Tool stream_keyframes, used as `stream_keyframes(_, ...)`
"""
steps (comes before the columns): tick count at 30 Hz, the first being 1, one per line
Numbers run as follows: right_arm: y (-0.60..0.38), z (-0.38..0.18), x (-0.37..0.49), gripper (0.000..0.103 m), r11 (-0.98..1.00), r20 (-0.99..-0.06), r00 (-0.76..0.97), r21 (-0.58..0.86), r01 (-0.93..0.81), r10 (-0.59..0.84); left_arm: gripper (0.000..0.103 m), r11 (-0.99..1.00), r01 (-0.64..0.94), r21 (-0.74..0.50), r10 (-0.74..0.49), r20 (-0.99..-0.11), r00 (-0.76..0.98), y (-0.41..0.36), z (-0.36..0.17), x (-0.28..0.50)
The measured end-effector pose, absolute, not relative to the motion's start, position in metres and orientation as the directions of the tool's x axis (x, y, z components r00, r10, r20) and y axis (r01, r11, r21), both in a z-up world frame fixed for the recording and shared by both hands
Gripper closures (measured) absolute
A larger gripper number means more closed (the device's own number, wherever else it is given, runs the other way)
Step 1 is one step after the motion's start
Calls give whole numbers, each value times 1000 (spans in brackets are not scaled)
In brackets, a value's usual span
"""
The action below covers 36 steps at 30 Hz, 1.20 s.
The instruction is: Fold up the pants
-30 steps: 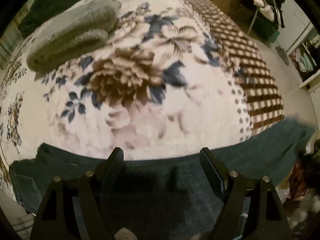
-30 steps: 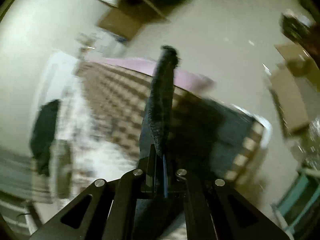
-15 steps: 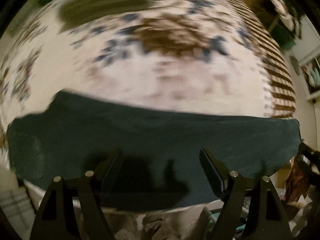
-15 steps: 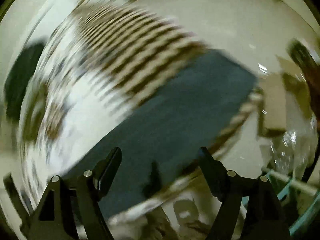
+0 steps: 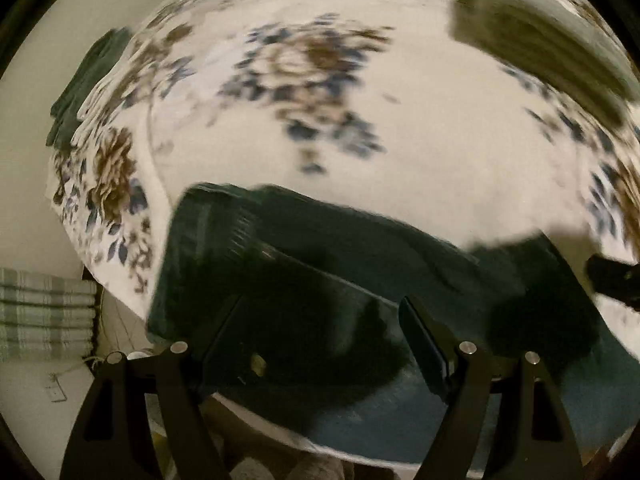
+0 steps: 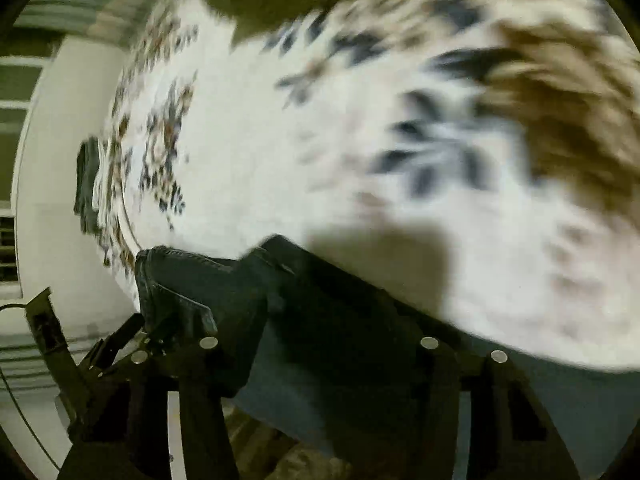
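Change: right gripper (image 6: 320, 344) has let go of the pants (image 5: 320, 280); both views swing toward the waistband.
Fingers: both spread wide, empty, left gripper (image 5: 320, 344) included.
Pants: on the bed (image 5: 420, 128), near edge.
Meaning: likely regrasping for next fold.

Dark pants (image 5: 360, 280) flat on bed

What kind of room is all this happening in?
Most likely a bedroom at home. Dark pants lie on a bed with a floral blanket, a folded olive-grey garment sits further back, and a dark green garment lies at the bed's far edge.
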State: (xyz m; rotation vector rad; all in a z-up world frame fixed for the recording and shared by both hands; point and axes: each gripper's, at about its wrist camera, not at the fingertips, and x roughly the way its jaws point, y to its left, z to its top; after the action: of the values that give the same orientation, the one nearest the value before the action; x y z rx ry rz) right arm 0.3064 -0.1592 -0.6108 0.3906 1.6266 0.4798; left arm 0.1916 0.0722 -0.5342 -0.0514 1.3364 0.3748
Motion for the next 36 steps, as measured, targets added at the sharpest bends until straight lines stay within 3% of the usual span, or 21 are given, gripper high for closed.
stream_keyframes(2,-136,-633,324,48,853,-848,-175,518,-70,500,26,934,-315,168,232,-956,178,91,-538,197)
stream_keyframes(4,-115,-640,327,90,866,-875,-196,474,-158,443,26,931,-330,159,224,-960,170,106,-543,200)
stream_keyframes(5,-108,-638,326,95,879,-895,-190,437,-193,403,26,929,-337,151,216,-962,166,114,-545,201)
stream_keyframes(8,-108,-612,325,98,905,-934,-84,358,-230,348,26,927,-351,130,197,-967,161,135,-549,204)
stream_keyframes(12,-126,-608,321,99,922,-932,-39,363,-132,361,26,917,-391,83,159,-973,166,157,-550,200)
stream_keyframes(14,-126,-619,320,98,933,-939,-67,342,-115,336,26,910,-409,76,151,-976,156,169,-552,198)
stream_keyframes(17,-132,-618,325,86,935,-935,-60,352,-31,350,26,901,-433,30,108,-982,156,184,-552,194)
stream_keyframes(20,-154,-599,314,48,919,-920,-14,391,43,392,26,890,-453,-50,35,-983,179,201,-551,189)
stream_keyframes(28,-203,-595,240,47,865,-899,57,433,253,433,27,842,-494,-216,-148,-974,174,236,-592,190)
stream_keyframes(31,-224,-606,214,47,812,-889,85,447,376,450,65,852,-445,-276,-192,-955,224,239,-593,192)
stream_keyframes(36,-236,-623,188,47,774,-890,114,442,453,441,63,895,-396,-203,-131,-971,202,232,-593,200)
